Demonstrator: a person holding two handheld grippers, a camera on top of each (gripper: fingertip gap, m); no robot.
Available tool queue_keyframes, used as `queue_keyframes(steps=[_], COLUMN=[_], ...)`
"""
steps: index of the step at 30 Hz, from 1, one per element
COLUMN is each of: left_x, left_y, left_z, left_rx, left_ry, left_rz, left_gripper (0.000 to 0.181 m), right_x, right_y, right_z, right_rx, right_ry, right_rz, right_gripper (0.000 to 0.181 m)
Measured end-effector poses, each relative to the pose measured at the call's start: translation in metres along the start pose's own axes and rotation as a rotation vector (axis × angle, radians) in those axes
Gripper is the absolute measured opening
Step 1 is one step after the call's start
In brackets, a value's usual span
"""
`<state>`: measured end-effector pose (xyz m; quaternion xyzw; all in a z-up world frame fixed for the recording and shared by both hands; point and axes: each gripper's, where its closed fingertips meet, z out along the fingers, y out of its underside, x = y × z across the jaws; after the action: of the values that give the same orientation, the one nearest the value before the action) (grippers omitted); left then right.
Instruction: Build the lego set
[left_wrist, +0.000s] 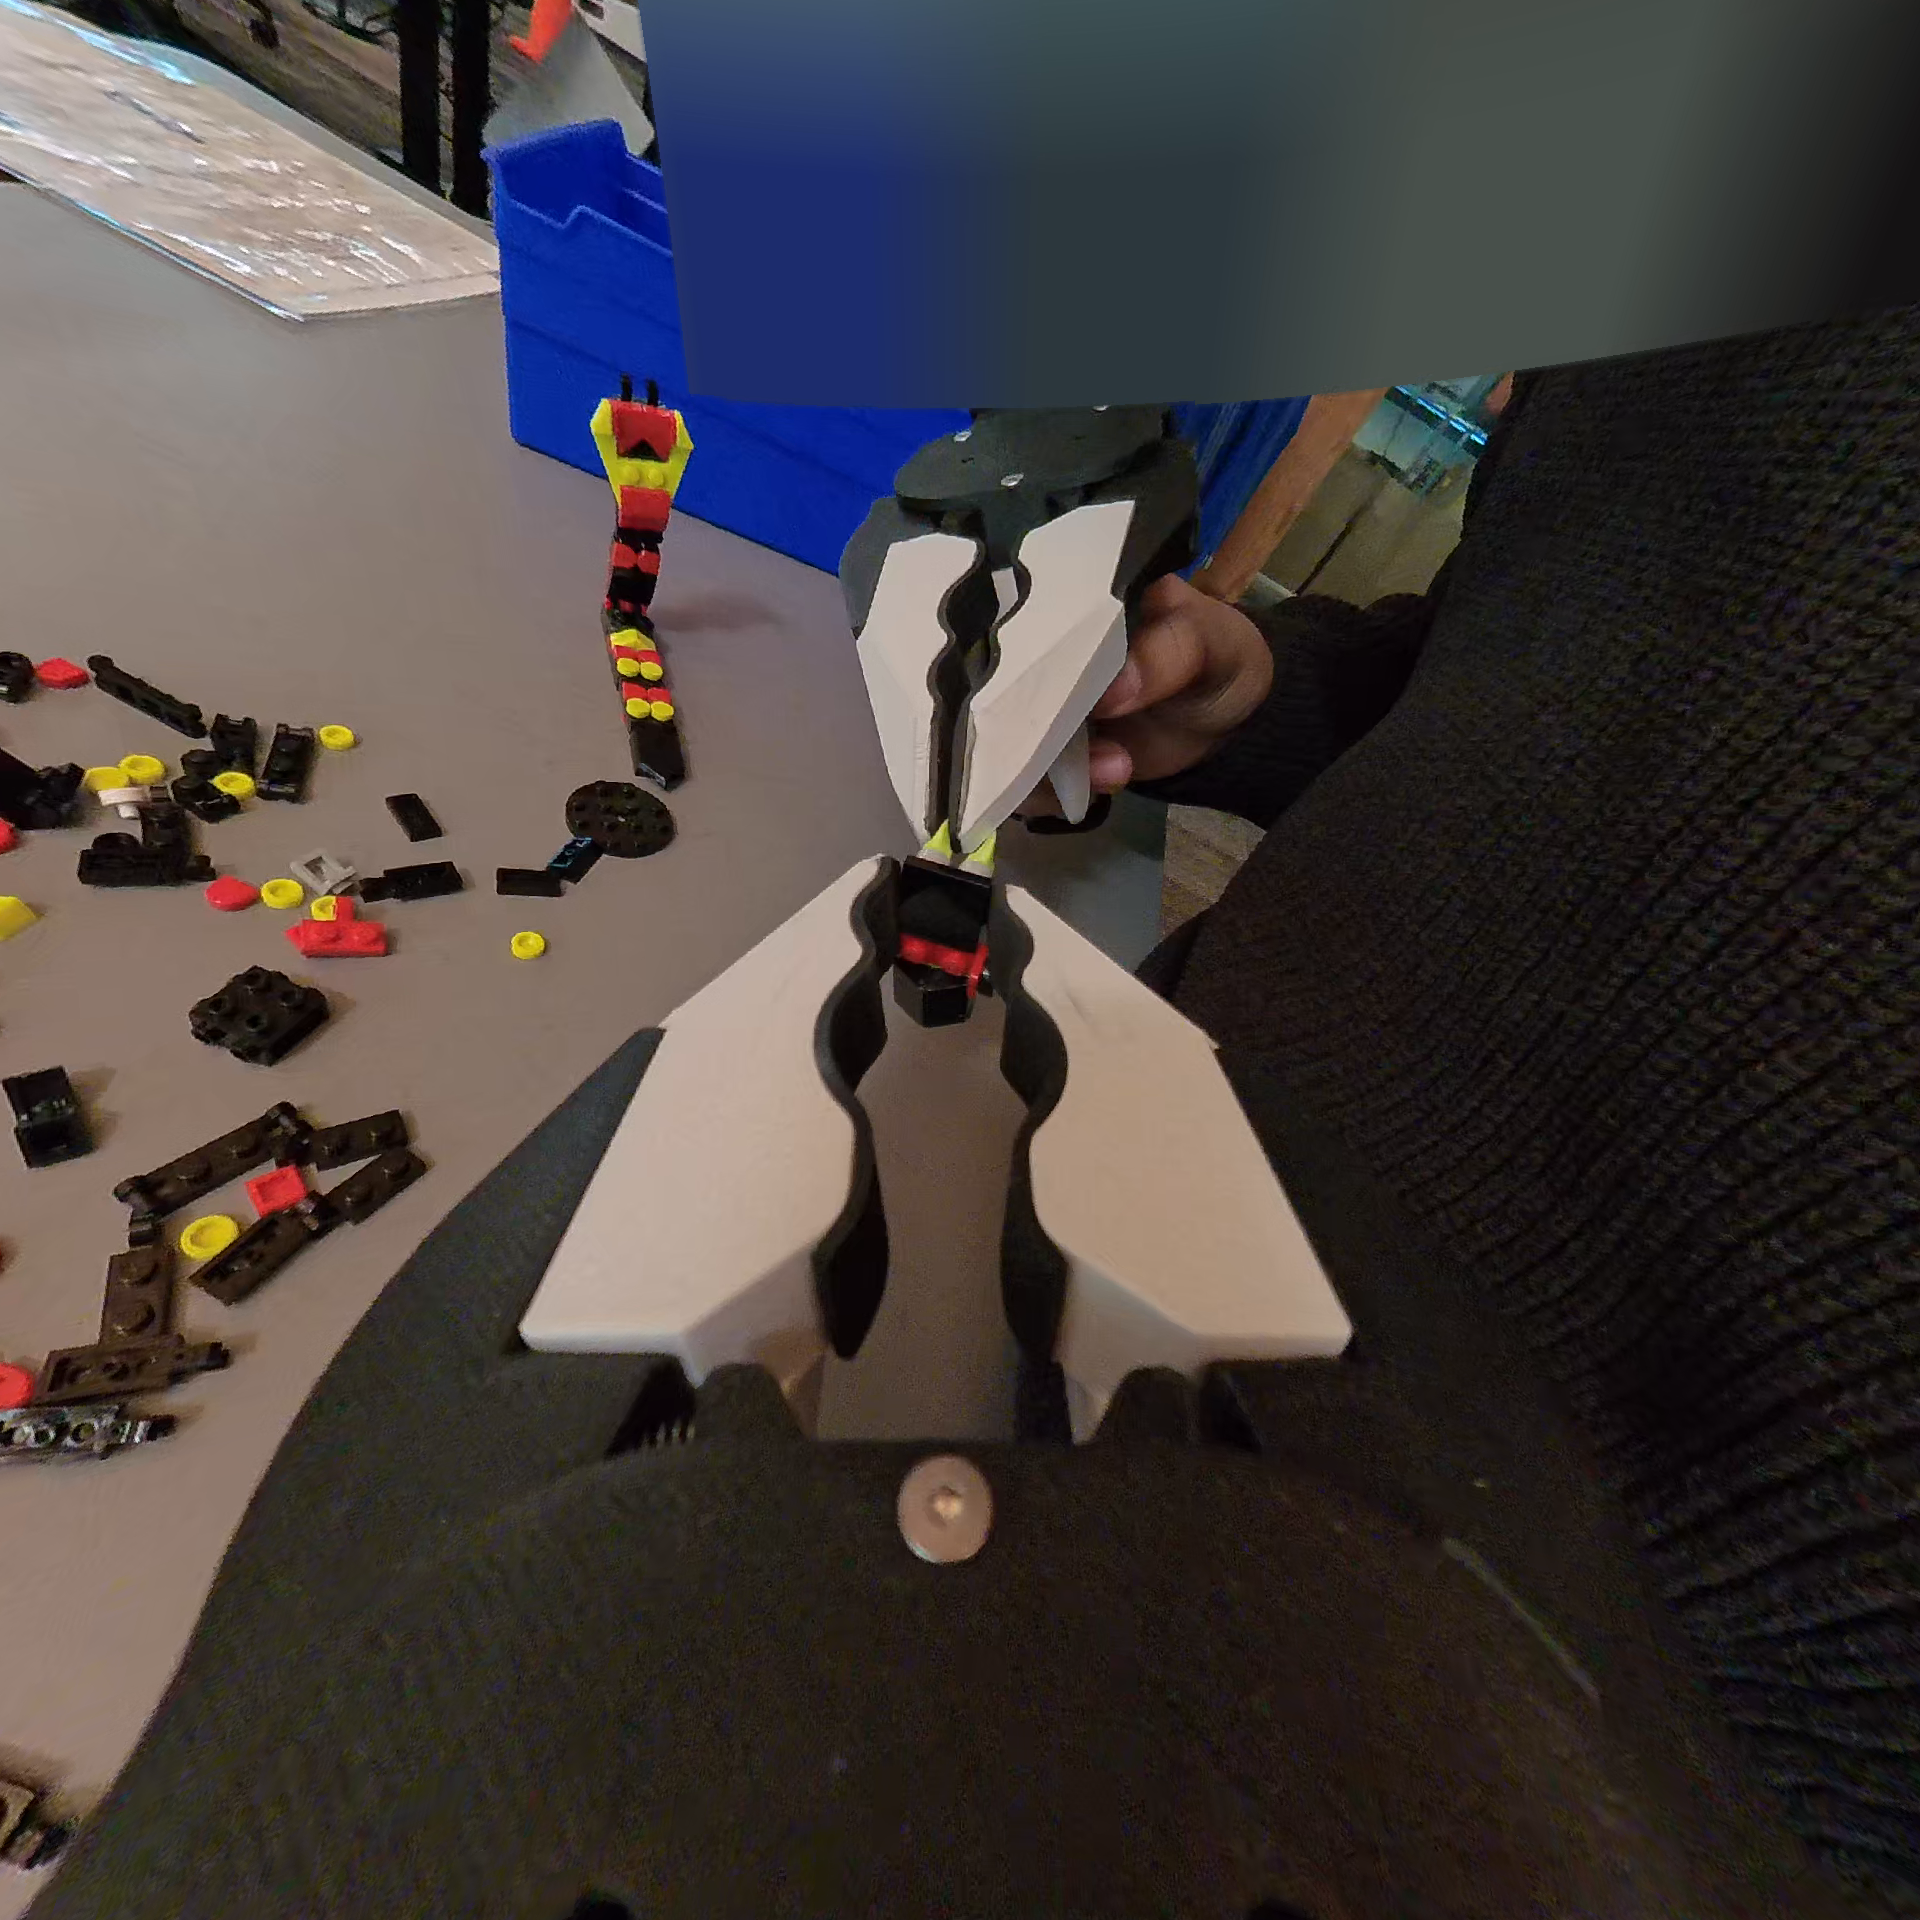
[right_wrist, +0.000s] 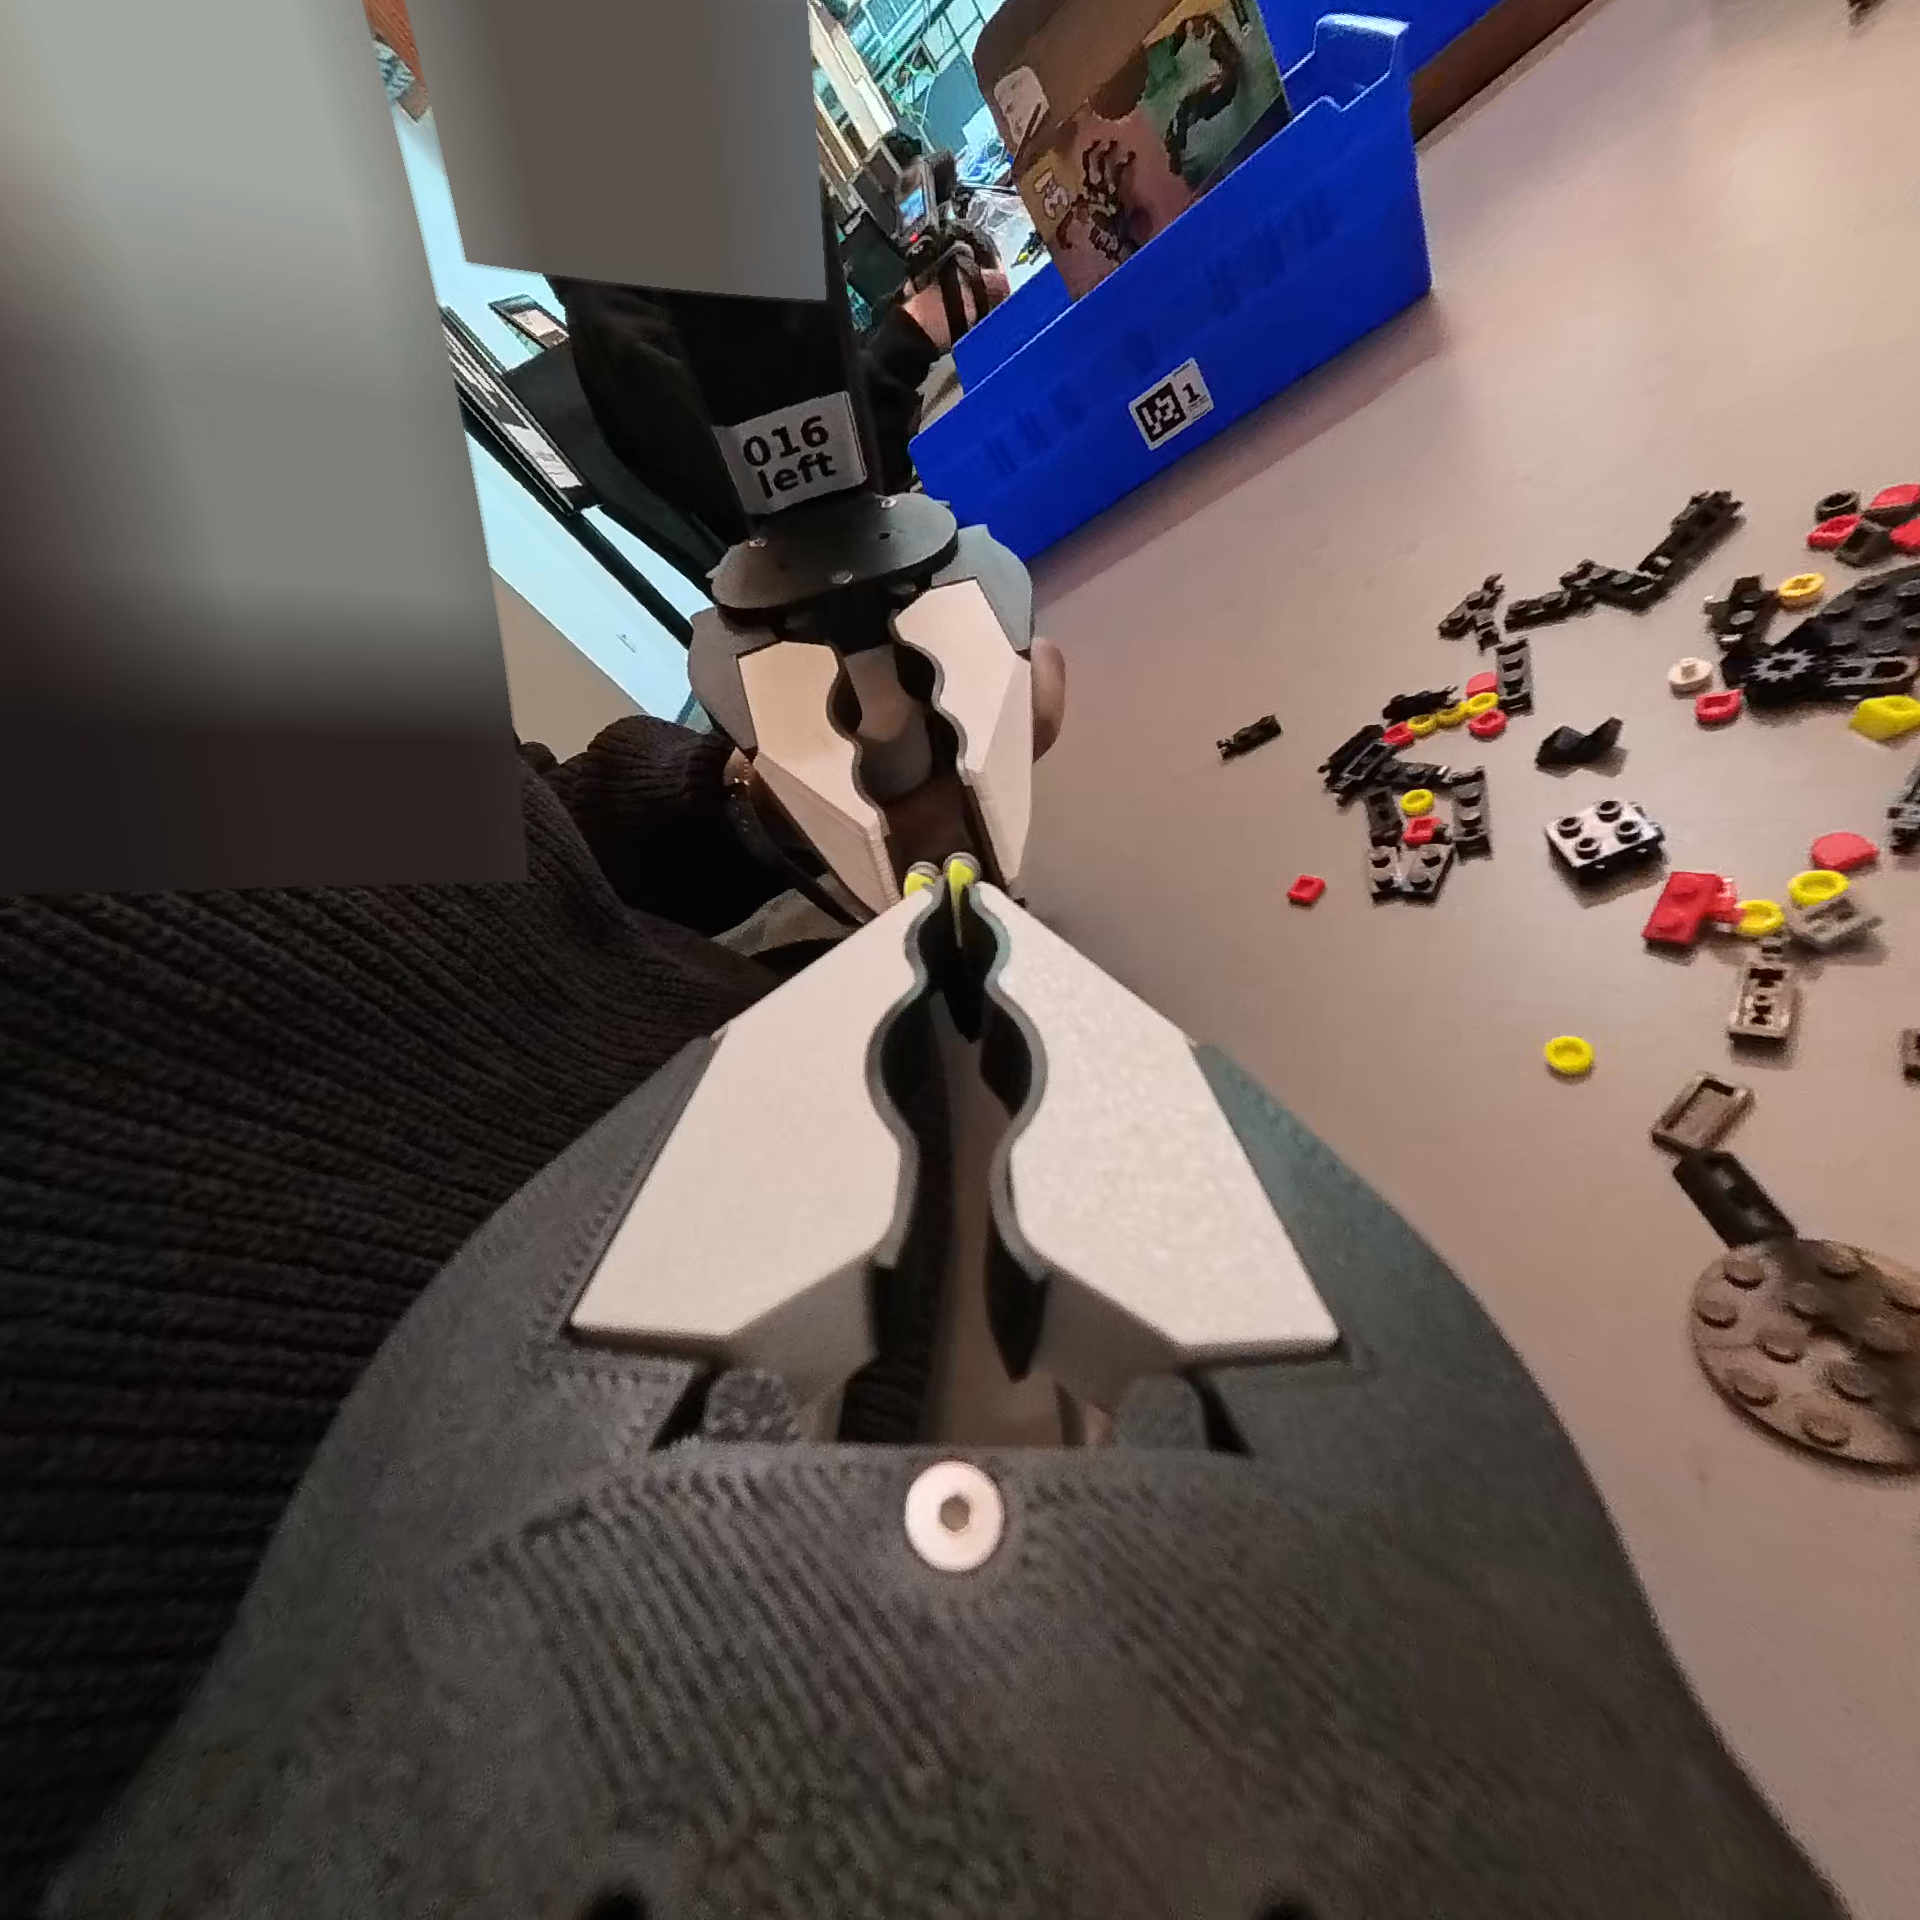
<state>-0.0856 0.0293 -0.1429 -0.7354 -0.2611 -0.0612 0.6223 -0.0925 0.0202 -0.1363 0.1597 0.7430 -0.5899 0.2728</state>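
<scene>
**Two grippers meet on one small lego piece**

Left wrist view: the left gripper (left_wrist: 940, 883) clamps a black-and-red sub-assembly (left_wrist: 940, 951); the right gripper (left_wrist: 961, 831) pinches its yellow tip.

Right wrist view: the right gripper (right_wrist: 954, 904) grips the yellow piece (right_wrist: 956, 894). Pressing straight, aligned, should seat it best.

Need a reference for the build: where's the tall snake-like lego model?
Left wrist view, upper left: the snake-like model stands on the table before the blue bin.
</scene>
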Motion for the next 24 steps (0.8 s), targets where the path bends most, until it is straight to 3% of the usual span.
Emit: queue_keyframes(steps=[4, 5, 11, 18, 24], left_x=[0.000, 0.000, -0.008, -0.010, -0.010], left_y=[-0.001, -0.003, -0.013, -0.019, -0.018], left_z=[0.000, -0.001, -0.012, -0.019, -0.016], left_rx=[0.015, 0.024, 0.105, 0.156, 0.145], left_ry=[0.016, 0.023, 0.038, 0.053, 0.034], left_rz=[-0.021, -0.031, -0.095, -0.125, -0.101], left_gripper=[0.014, 0.014, 0.014, 0.014, 0.014], right_x=[0.001, 0.002, 0.009, 0.000, -0.008], right_y=[-0.002, -0.004, -0.041, -0.018, -0.022], right_z=[-0.001, -0.003, -0.035, -0.009, -0.009], right_rx=[0.005, 0.019, 0.229, 0.082, 0.107], right_ry=[0.007, 0.018, 0.078, 0.084, 0.063], right_rz=[-0.030, -0.040, -0.095, -0.192, -0.222], right_gripper=[0.001, 0.009, 0.010, 0.014, 0.012])
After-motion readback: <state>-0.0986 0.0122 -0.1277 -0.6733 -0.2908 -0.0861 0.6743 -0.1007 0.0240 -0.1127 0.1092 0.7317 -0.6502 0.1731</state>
